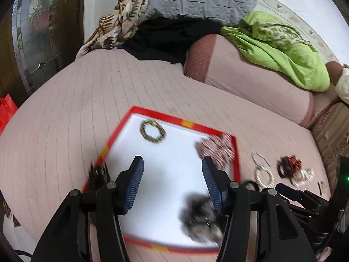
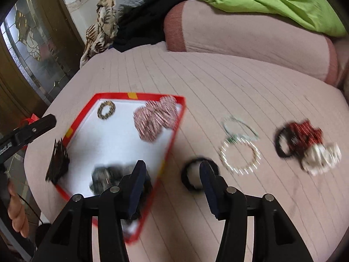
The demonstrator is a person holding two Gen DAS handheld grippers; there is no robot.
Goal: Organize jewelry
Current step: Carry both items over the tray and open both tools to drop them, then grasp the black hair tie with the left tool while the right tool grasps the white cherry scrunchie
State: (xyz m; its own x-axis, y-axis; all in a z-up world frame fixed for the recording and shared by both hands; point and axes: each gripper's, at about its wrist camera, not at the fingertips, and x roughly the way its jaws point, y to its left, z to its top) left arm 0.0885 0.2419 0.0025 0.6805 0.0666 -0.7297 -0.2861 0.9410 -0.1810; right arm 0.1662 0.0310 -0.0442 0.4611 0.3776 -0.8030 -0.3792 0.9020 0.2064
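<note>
A pink bed (image 2: 218, 83) fills both views, with a pink bolster (image 2: 250, 35) and a green cloth (image 2: 272, 2) at its far side. On the bed a red-rimmed tray (image 1: 139, 110) with a white floor is seen; in it lie a red-and-white scrunchie (image 1: 217, 150), a dark blurred scrunchie (image 1: 200, 220) and a gold-and-black bracelet (image 1: 152, 131). A black comb-like piece (image 2: 57, 163) rests on the tray's left rim. Beside the tray, on the bed, a red, black and white hair bow (image 2: 305, 144), a silver beaded bracelet (image 2: 240, 155), a thin green bangle (image 2: 240, 126) and a black hair tie (image 2: 192, 174) are spread. The left claw (image 1: 173, 180) is held wide and empty above the tray; the right claw (image 2: 172, 181) is held wide and empty, one finger over the tray edge, the other at the hair tie.
</note>
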